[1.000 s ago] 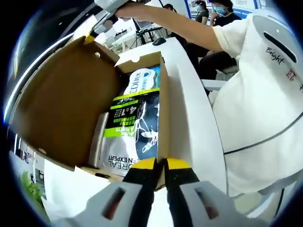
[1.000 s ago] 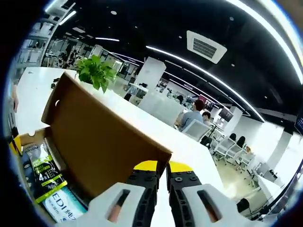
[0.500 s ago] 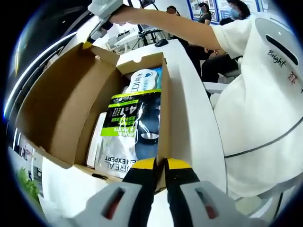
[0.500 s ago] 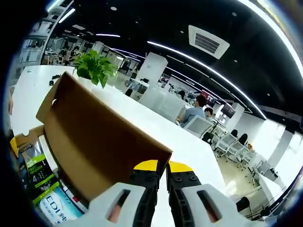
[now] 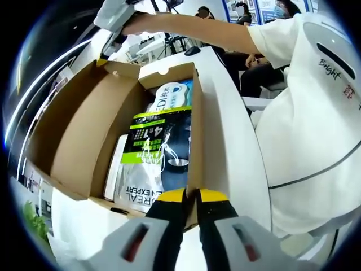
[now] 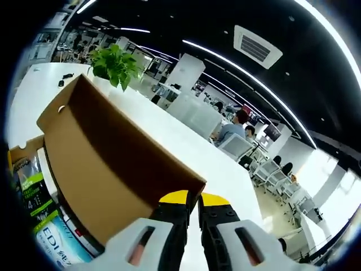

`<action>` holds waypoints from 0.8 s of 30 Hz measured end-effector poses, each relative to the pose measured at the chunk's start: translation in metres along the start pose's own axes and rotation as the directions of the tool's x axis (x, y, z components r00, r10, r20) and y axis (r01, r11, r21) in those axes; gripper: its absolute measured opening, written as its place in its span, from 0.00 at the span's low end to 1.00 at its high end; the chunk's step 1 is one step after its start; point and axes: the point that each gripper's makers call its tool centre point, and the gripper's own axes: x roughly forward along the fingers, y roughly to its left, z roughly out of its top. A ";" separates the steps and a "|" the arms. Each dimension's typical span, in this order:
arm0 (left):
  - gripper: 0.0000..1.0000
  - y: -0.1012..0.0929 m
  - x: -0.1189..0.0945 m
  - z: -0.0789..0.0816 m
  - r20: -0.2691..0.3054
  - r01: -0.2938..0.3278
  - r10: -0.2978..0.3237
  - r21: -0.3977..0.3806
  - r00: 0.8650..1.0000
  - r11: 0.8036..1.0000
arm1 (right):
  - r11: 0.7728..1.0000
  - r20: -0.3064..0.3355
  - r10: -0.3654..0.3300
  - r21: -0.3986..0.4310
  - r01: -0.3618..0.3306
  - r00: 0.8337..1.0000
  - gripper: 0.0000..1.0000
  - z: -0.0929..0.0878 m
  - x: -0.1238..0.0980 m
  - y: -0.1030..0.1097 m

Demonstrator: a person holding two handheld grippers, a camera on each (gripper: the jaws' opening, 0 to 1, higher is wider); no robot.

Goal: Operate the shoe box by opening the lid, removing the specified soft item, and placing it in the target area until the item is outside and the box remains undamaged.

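Cardboard box [image 5: 194,141] wall sits pinched in our left gripper [image 5: 190,196], whose closed jaws have the pouch [image 5: 155,152] lying lengthwise just ahead inside, while our right gripper [image 6: 188,199] clamps the raised lid [image 6: 107,164].

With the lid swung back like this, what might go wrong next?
Right tongs pinch the brown cardboard lid at its corner; pushing further back may crease or tear the hinge.

Left tongs clamp the box's thin side wall; squeezing or twisting could bend it.

The glossy soft packets might slip when gripped.
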 end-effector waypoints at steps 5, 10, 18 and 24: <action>0.07 0.000 0.000 0.000 -0.006 -0.007 0.008 0.020 1.000 1.000 | 1.000 -0.011 0.006 -0.012 -0.006 1.000 0.03 -0.002 0.005 0.000; 0.07 0.000 0.000 0.000 -0.005 -0.009 0.009 0.002 1.000 1.000 | 1.000 -0.025 0.014 -0.020 -0.014 1.000 0.03 -0.005 0.012 0.002; 0.07 -0.001 0.000 -0.001 -0.007 -0.012 0.012 0.013 1.000 1.000 | 0.998 -0.075 0.035 0.046 -0.032 0.997 0.03 -0.013 0.031 0.006; 0.07 -0.001 0.000 -0.001 -0.009 -0.013 0.013 0.013 1.000 1.000 | 0.999 -0.084 0.043 0.027 -0.041 0.996 0.03 -0.017 0.036 0.009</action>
